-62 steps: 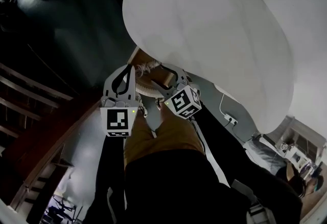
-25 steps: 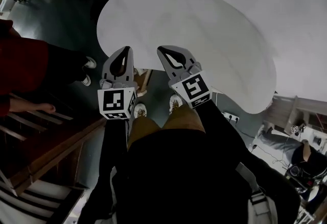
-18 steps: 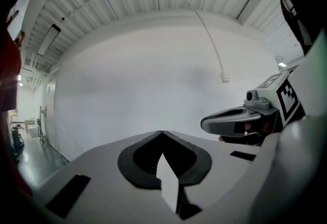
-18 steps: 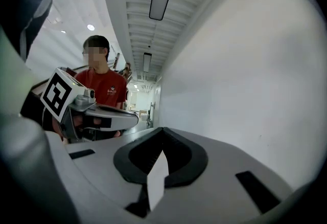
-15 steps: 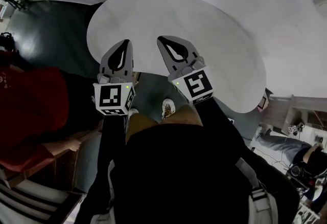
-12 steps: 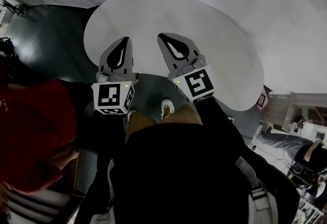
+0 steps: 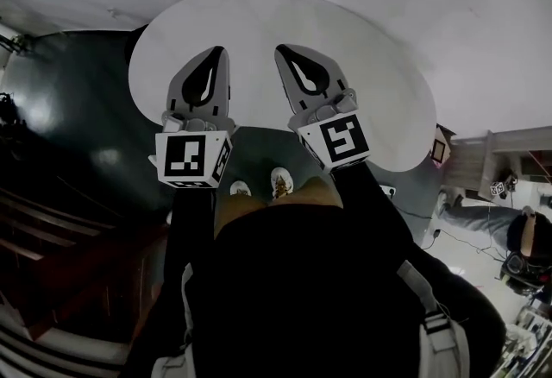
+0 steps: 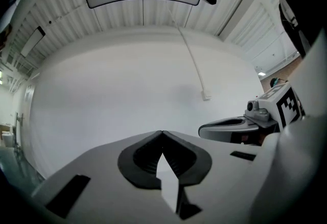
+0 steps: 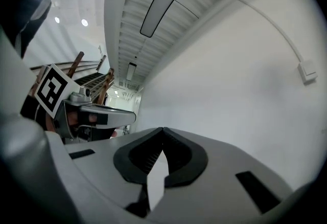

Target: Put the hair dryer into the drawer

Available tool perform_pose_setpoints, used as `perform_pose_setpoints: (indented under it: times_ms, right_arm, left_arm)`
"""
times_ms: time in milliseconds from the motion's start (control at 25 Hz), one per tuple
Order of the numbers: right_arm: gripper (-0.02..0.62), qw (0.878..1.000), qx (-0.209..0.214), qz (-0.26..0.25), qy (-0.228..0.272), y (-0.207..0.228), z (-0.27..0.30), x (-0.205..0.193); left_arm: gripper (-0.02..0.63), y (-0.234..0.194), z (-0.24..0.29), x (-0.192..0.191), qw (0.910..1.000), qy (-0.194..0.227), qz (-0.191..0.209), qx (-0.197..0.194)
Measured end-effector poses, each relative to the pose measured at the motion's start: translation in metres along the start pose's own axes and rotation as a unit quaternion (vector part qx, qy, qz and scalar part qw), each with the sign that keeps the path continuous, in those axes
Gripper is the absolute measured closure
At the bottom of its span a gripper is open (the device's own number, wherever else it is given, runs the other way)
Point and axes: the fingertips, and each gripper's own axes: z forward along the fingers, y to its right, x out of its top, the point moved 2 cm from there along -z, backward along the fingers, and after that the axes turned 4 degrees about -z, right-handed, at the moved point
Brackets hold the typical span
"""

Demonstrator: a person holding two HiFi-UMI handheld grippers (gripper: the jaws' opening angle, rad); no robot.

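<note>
No hair dryer and no drawer shows in any view. In the head view my left gripper (image 7: 215, 51) and right gripper (image 7: 286, 49) are held side by side, level, over the near edge of a round white table (image 7: 371, 57). Both are shut with nothing between the jaws. In the left gripper view the left gripper (image 8: 162, 132) has its jaw tips touching and faces a bare white wall, with the right gripper (image 8: 232, 127) at its right. The right gripper view shows the right gripper (image 9: 162, 129) with its tips also together, and the left gripper (image 9: 99, 113) at its left.
A cable runs down the wall to a small box (image 8: 205, 96), also in the right gripper view (image 9: 307, 72). Dark floor and wooden stairs (image 7: 52, 234) lie at the left. My shoes (image 7: 280, 183) stand below the table edge. A shelf and clutter (image 7: 509, 186) are at the right.
Both grippers have risen and gone forward over the table's near edge, still shut. The person in red at the left has left the head view.
</note>
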Motion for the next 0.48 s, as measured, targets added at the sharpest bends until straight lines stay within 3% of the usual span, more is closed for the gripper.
perform_pose_setpoints:
  times_ms: [480]
  right_arm:
    - [0.569,0.999,-0.042,-0.013,0.008,0.022,-0.008,0.01]
  left_arm:
    - [0.591,0.008,0.014,0.014,0.9995,0.02,0.004,-0.024]
